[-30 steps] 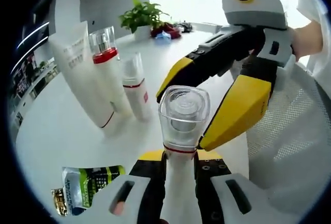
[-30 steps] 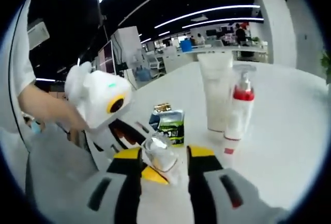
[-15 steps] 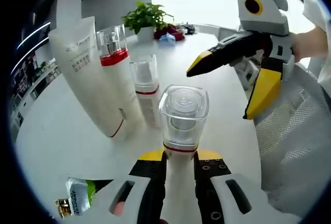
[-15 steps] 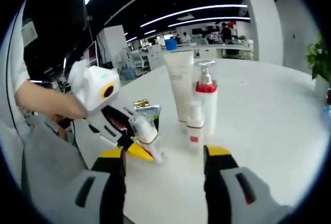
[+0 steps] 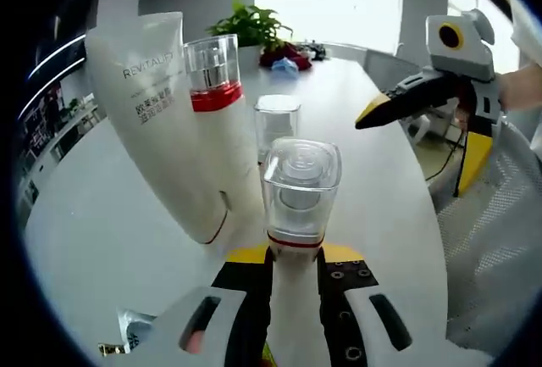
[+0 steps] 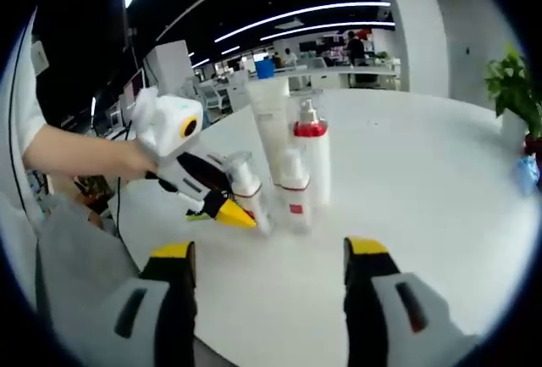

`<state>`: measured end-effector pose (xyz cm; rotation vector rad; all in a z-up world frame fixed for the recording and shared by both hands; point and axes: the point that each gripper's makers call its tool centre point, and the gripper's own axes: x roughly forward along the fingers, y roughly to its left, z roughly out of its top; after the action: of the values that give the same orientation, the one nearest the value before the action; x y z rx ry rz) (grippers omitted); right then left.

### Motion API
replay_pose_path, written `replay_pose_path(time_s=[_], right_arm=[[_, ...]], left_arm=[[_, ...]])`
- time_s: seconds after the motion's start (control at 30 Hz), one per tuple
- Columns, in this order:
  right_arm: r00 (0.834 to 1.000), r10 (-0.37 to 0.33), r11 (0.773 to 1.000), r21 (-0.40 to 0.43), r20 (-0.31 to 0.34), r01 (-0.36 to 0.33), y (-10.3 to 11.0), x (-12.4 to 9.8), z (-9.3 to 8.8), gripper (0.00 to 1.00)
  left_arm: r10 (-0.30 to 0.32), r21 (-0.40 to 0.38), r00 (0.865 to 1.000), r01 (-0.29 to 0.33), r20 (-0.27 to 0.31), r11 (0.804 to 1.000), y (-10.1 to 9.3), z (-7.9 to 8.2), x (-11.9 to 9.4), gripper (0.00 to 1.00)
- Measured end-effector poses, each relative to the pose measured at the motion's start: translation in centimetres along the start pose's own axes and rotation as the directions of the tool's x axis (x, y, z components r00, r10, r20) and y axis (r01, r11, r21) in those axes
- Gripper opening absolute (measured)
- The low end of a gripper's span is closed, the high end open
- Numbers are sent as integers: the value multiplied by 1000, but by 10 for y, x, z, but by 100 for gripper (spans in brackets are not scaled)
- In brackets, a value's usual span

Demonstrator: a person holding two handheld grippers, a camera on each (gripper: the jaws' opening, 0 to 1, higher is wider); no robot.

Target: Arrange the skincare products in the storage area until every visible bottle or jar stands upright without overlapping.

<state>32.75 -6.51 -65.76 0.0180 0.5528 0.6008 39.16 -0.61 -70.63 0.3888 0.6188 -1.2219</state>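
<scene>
My left gripper [image 5: 293, 257] is shut on a white bottle [image 5: 298, 214] with a clear square cap and a red band, held upright. Close behind it stand a tall white tube [image 5: 157, 121], a red-collared pump bottle [image 5: 212, 87] and a small clear-capped bottle [image 5: 276, 121]. My right gripper [image 5: 415, 155] hangs open at the upper right, well apart from the bottle. From the right gripper view, the left gripper [image 6: 237, 208] holds the bottle [image 6: 246, 182] just left of the small bottle [image 6: 292, 191], pump bottle [image 6: 313, 159] and tube [image 6: 271, 121]. The right gripper [image 6: 269, 253] is open, with nothing between its jaws.
A green sachet [image 5: 135, 333] lies flat on the white table [image 5: 76, 223] at lower left. A potted plant [image 5: 250, 26] and small coloured items stand at the far edge. A person's arm [image 6: 76, 155] and a white mesh chair [image 5: 491, 248] are nearby.
The right gripper has opened wider and drawn back from the held bottle. The left gripper has carried the bottle closer to the standing tube and bottles.
</scene>
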Motion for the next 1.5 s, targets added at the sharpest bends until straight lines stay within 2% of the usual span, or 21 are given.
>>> replay_pose_path(time_s=[0.27, 0.73, 0.97, 1.17, 1.5], right_arm=[[1000, -16, 1000, 27, 11, 16, -2, -2, -3, 78], [1000, -22, 999, 40, -2, 22, -1, -4, -9, 79], [1000, -20, 999, 39, -4, 20, 0, -4, -10, 79], [1000, -19, 999, 38, -6, 20, 1, -4, -10, 79], [1000, -20, 999, 37, -5, 21, 1, -3, -9, 79]], left_arm=[[-1, 7, 1000, 1, 6, 1000, 8, 9, 9, 17], [-33, 34, 999, 33, 10, 999, 12, 17, 17, 17], [-44, 46, 999, 44, 2, 998, 12, 16, 18, 17], [-38, 25, 999, 38, 0, 999, 13, 15, 19, 18], [-47, 19, 999, 48, -20, 999, 11, 10, 17, 25]])
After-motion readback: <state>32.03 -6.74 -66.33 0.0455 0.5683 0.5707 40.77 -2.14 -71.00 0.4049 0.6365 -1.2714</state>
